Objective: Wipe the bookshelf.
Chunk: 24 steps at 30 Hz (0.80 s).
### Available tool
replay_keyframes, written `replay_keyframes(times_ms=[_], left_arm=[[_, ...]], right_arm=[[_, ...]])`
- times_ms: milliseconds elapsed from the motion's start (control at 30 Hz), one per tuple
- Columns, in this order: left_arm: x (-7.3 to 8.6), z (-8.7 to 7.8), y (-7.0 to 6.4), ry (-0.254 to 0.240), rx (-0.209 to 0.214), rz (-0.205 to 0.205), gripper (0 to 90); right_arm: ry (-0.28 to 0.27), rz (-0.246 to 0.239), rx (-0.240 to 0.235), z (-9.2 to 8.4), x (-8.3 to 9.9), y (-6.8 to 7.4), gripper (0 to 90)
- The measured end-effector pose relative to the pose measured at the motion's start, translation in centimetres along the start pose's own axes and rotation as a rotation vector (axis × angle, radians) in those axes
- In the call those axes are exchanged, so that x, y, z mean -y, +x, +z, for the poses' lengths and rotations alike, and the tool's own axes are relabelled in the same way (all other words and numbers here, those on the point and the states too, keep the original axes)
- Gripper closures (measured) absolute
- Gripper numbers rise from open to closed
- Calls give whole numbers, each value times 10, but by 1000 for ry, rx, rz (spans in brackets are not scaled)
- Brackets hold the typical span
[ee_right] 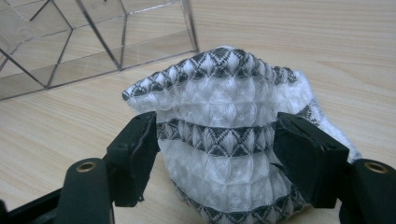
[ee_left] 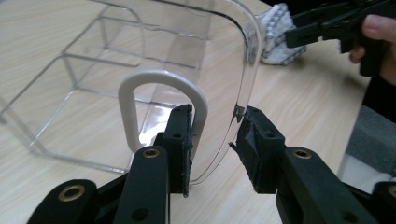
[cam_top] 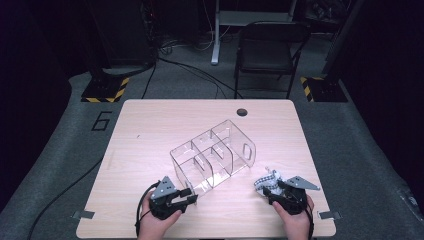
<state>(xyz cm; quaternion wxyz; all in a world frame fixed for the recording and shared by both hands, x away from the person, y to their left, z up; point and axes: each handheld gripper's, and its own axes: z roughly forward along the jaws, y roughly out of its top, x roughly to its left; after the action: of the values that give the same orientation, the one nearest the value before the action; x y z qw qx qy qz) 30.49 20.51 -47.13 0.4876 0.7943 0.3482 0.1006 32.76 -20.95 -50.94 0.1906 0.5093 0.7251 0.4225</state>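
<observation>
A clear acrylic organizer point(cam_top: 214, 157) lies on the wooden table, set at a slant, its thin dividers splitting it into several compartments and its end walls cut with rounded handle slots. Its near end wall stands between the jaws of the left gripper point(ee_left: 212, 149). Just to its right a bunched white cloth point(ee_right: 229, 135) with dark grey patterned bands is pinched in the right gripper point(ee_right: 212, 156).

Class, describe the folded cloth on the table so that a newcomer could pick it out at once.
Start at the light wooden table and find the clear acrylic organizer at its middle. Just right of it, near the front edge, the right gripper has its jaws around a bunched cloth. It is the one soft thing here: white waffle weave with dark patterned stripes.
</observation>
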Motion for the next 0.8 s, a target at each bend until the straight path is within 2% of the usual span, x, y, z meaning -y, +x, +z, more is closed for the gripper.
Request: replay_keyframes(times_ms=[33, 100, 167, 267, 300, 333, 367, 400, 567, 600, 700, 733, 800], left_arm=[[0, 0, 0, 0, 0, 0, 662], [2, -9, 11, -9, -41, -13, 668], [2, -12, 15, -7, -47, -18, 671], [4, -19, 29, -15, -86, -35, 670], [4, -19, 29, -15, -86, -35, 669], [4, -20, 36, -23, -104, -52, 668], [4, -20, 36, -23, -104, -52, 665], [4, -21, 42, -37, -131, -66, 665], [0, -24, 58, -34, -178, -84, 655], [0, -23, 60, -49, -193, -98, 650], [-2, -24, 66, -43, -194, -108, 640], [-2, -24, 70, -46, -204, -113, 634], [-2, -25, 74, -51, -213, -115, 615]], right_arm=[[0, 3, 1, -1, 0, 1, 308], [-14, -3, 0, -2, -2, 2, 311], [-20, -7, -3, -3, -3, 4, 315], [-37, -22, -14, -6, -8, 10, 318], [-37, -22, -14, -6, -8, 10, 318], [-42, -29, -15, -6, -10, 13, 318], [-42, -29, -15, -6, -10, 13, 318], [-42, -36, -15, -5, -10, 13, 318], [-35, -27, -16, -4, -7, 10, 321], [-29, -15, -12, -4, -7, 11, 321], [-26, -26, -14, -4, -6, 10, 321], [-23, -13, -11, -4, -5, 11, 323], [-26, -20, -14, -4, -4, 8, 324]])
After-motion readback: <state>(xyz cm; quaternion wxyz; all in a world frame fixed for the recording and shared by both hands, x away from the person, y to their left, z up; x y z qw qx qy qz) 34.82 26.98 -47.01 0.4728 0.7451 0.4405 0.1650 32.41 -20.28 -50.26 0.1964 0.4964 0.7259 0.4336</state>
